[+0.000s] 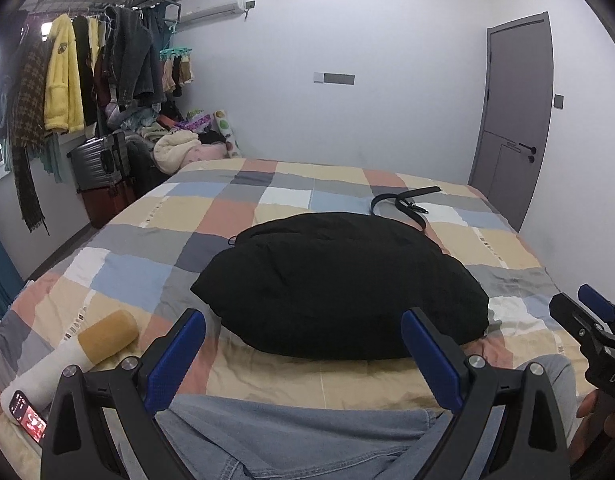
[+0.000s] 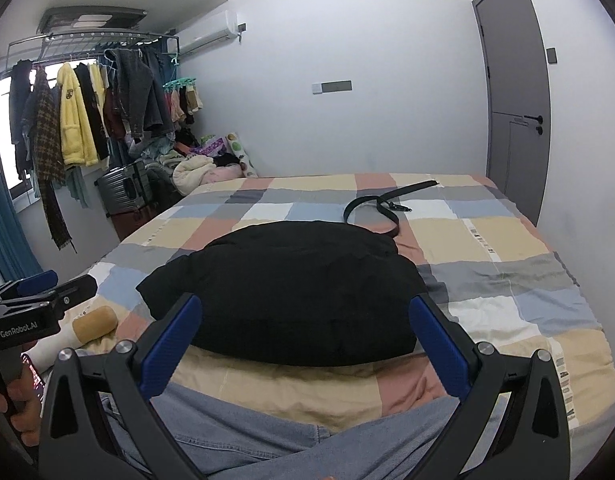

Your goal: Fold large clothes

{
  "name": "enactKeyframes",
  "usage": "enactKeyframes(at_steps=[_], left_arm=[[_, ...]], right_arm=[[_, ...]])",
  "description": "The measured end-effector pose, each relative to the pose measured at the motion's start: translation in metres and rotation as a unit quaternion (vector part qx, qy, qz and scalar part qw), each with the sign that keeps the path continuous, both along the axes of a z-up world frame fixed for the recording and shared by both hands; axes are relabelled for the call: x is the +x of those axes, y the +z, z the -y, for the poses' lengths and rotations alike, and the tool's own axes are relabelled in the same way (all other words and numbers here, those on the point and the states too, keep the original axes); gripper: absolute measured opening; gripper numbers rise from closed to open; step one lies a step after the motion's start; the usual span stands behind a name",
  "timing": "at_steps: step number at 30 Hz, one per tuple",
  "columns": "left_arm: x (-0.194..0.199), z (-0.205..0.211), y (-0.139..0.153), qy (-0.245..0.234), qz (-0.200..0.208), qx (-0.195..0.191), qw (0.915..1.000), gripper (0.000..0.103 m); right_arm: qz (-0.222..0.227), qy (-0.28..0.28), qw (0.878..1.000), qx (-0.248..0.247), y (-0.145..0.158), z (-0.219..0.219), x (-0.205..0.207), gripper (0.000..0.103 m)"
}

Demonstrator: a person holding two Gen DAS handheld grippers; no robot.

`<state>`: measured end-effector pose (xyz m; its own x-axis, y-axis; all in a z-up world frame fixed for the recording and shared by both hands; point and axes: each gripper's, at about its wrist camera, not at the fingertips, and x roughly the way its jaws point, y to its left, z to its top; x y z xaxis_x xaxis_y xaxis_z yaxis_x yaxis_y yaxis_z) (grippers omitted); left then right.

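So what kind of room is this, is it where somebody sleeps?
Most likely a bedroom. There's a bed with a checked quilt, a rack of hanging clothes in the corner, and a suitcase beside it.

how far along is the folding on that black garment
Done: the black garment lies on the checked bed as a compact folded bundle. In hand: nothing, the left hand-held gripper and right hand-held gripper are both open. Left: perhaps a final tuck; the belt lies loose behind.
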<state>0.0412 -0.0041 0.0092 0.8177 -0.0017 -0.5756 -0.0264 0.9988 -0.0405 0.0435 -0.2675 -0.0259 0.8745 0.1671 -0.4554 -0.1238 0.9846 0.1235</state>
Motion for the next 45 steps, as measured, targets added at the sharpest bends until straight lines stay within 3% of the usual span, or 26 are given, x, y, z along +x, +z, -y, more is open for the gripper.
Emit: enactKeyframes(at_steps=[45], left_arm=[[0.0033,0.0063,-0.0039,-0.007,-0.011,-0.005,0.9999,0.099]], right_arm=[[-0.004,-0.007,1.0,-0.008,-0.0041,-0.0004,0.0009,0.103]])
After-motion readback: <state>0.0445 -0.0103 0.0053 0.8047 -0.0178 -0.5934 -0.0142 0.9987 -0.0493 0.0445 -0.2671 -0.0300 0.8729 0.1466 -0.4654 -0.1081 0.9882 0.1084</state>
